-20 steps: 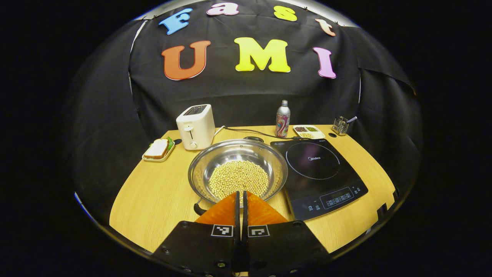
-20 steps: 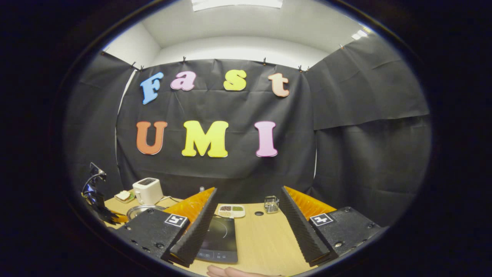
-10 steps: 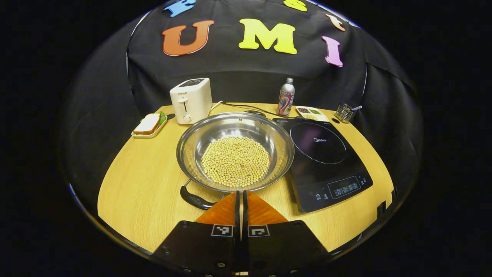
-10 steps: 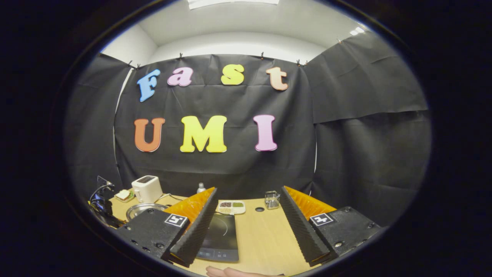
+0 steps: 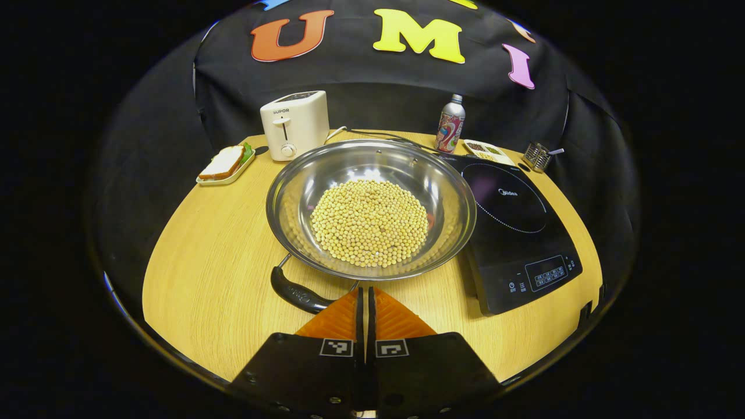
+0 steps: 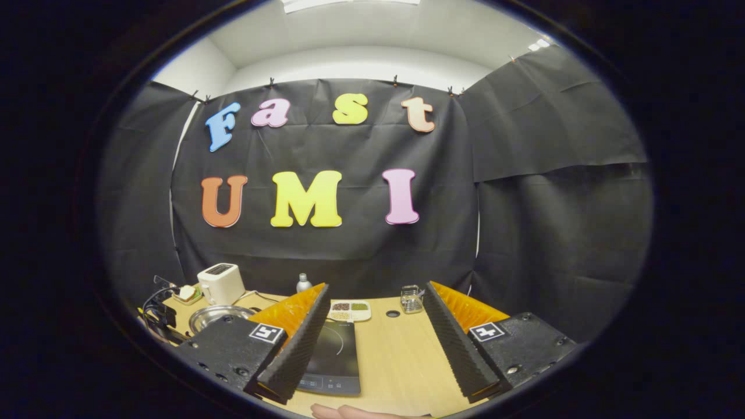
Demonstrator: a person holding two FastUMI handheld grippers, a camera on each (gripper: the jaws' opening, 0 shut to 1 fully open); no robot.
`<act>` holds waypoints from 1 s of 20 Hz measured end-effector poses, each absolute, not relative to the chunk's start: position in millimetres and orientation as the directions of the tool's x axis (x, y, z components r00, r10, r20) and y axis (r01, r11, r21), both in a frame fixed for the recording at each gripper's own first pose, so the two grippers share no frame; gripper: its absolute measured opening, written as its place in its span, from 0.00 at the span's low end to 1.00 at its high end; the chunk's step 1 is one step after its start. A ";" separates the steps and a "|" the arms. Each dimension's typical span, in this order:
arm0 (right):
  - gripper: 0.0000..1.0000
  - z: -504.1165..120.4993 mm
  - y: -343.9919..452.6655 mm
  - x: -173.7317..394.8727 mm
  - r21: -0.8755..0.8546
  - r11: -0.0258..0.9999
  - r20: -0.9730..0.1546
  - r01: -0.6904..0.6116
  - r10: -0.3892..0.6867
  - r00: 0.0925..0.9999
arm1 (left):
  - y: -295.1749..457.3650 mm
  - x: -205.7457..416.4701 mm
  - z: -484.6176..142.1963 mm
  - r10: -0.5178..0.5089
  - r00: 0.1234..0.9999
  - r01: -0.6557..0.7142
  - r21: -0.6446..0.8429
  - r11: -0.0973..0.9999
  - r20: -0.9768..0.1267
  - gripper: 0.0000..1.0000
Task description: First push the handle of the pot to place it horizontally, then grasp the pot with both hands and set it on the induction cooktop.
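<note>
On wooden worktop [image 5: 204, 244], round steel pot of beans [image 5: 369, 209] set left of black induction cooktop [image 5: 518, 227]; black handle [image 5: 297, 294] angled, just beyond closed left hand-held gripper [image 5: 365, 305]; right hand-held gripper [image 6: 372, 343] held open, farther off.

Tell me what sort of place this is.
Likely a mock kitchen set up in a recording booth: a wooden table holds a pot of beans, an induction cooktop and a toaster, with black cloth hung as walls.

one pot [image 5: 371, 174], one induction cooktop [image 5: 518, 221], one toaster [image 5: 293, 124], one bottle [image 5: 450, 125], two trays [image 5: 221, 174]
</note>
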State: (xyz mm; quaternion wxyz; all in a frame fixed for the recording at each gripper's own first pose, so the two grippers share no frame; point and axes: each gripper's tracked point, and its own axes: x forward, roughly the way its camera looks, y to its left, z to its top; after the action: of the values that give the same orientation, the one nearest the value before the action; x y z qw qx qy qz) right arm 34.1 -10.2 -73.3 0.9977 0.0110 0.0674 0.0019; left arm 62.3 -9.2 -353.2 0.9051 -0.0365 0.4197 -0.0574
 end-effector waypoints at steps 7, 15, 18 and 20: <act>1.00 -78.7 -1.2 37.2 0.008 1.000 -0.134 -0.022 0.022 0.991 | 20.5 64.6 -354.6 -0.096 0.644 0.027 -0.103 0.994 -0.759 0.00; 0.96 -73.3 4.0 46.6 0.019 0.999 -0.095 -0.034 0.035 0.995 | 67.1 81.4 -358.2 -0.055 0.654 0.008 -0.065 0.998 -0.755 0.00; 0.96 -75.5 10.5 52.8 0.031 0.999 -0.091 -0.042 0.045 0.995 | 81.5 89.0 -358.0 -0.040 0.649 -0.016 -0.066 0.998 -0.760 0.00; 1.00 -76.2 13.2 57.7 0.041 0.998 -0.090 -0.046 0.050 0.995 | 88.0 96.0 -358.4 -0.035 0.647 -0.025 -0.067 0.997 -0.762 0.00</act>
State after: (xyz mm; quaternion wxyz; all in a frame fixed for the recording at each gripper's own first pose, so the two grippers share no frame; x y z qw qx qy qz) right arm 57.7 13.2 -76.2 0.9985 0.0196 0.0457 0.0240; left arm 96.0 88.0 -358.4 0.9068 -0.0355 0.4200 -0.0026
